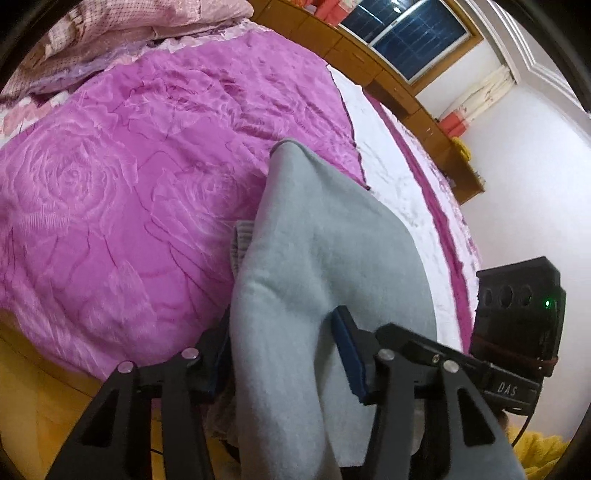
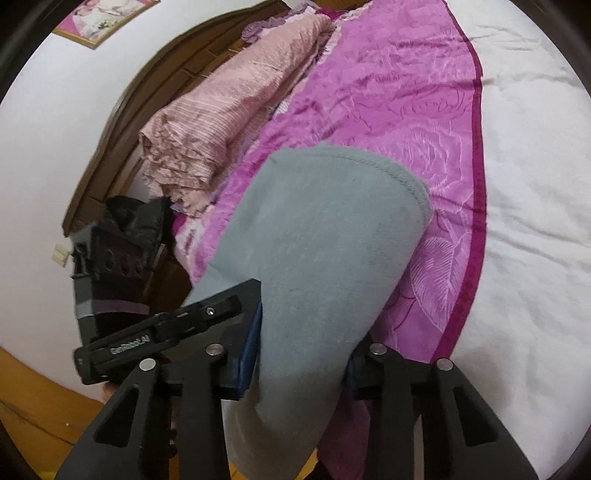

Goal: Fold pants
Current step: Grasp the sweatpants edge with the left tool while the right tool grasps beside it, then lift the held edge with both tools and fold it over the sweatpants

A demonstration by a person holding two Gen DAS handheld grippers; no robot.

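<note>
On the bed's magenta rose-patterned blanket (image 1: 110,177), grey pants (image 1: 306,258) draped toward the near edge, left gripper (image 1: 286,354) clamped on one fold, right gripper (image 2: 299,350) clamped on the other leg, striped pink quilt (image 2: 221,110) rolled by the headboard (image 2: 122,122)

One grey pair of pants (image 1: 325,236), two grippers, one magenta blanket (image 1: 129,177), one pink quilt (image 2: 229,110)

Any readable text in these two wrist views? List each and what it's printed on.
"DAS": white letters on the black body of the right gripper, seen at the right edge of the left wrist view.
White lettering on the black body of the left gripper, seen in the right wrist view: too blurred to read.
Nothing readable on the grey pants, pink blanket or framed picture.
</note>
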